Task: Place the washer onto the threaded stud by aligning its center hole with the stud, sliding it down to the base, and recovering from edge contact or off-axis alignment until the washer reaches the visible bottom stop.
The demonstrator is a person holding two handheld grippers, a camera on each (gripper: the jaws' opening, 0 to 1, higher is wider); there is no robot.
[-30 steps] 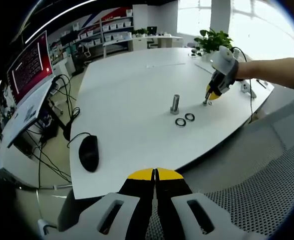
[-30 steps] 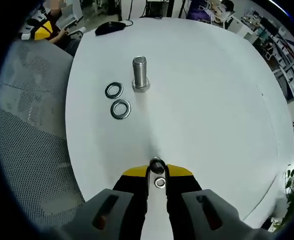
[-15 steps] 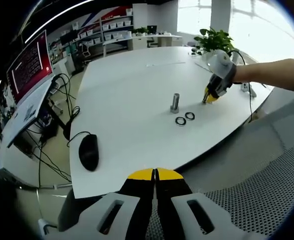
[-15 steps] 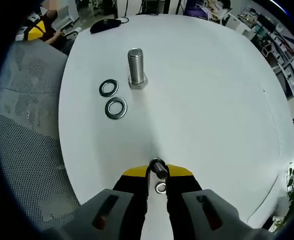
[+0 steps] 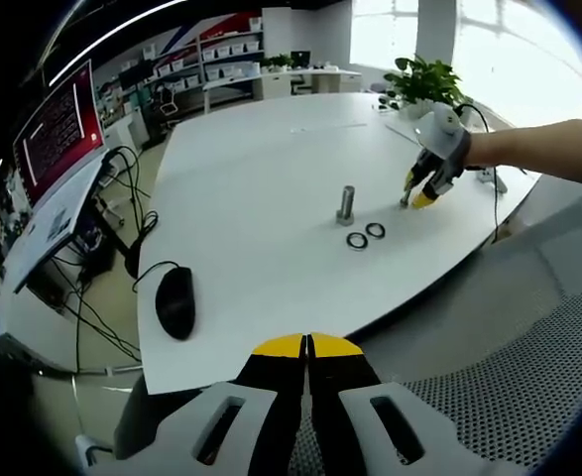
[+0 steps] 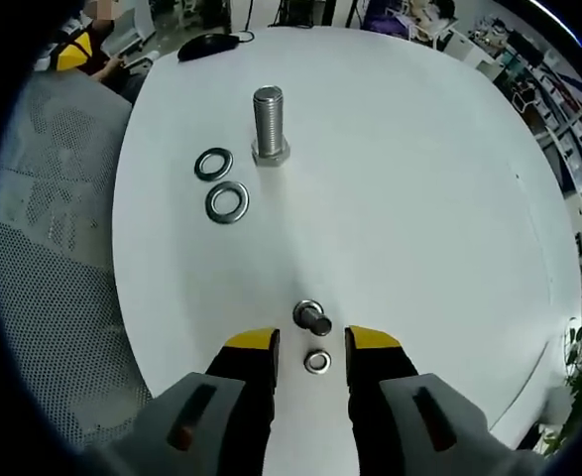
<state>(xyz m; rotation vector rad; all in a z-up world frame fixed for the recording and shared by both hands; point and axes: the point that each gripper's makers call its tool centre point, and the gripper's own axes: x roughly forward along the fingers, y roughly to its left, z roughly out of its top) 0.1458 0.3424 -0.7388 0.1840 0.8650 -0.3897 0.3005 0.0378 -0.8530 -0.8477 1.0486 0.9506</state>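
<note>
1. While my right gripper (image 6: pixel 311 349) is hovering wide open and empty, a small washer (image 6: pixel 317 361) is lying between its jaws, with a short bolt (image 6: pixel 310 317) just beyond.
2. My left gripper (image 5: pixel 307 349) is idling shut, empty, far from the stud (image 6: pixel 269 123).
3. I'm risking an edge-pinch flipping the washer.

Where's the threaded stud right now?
In the right gripper view, the threaded stud stands upright on the white table, far ahead of the open right tongs, with two loose washers just left of its base.
</note>
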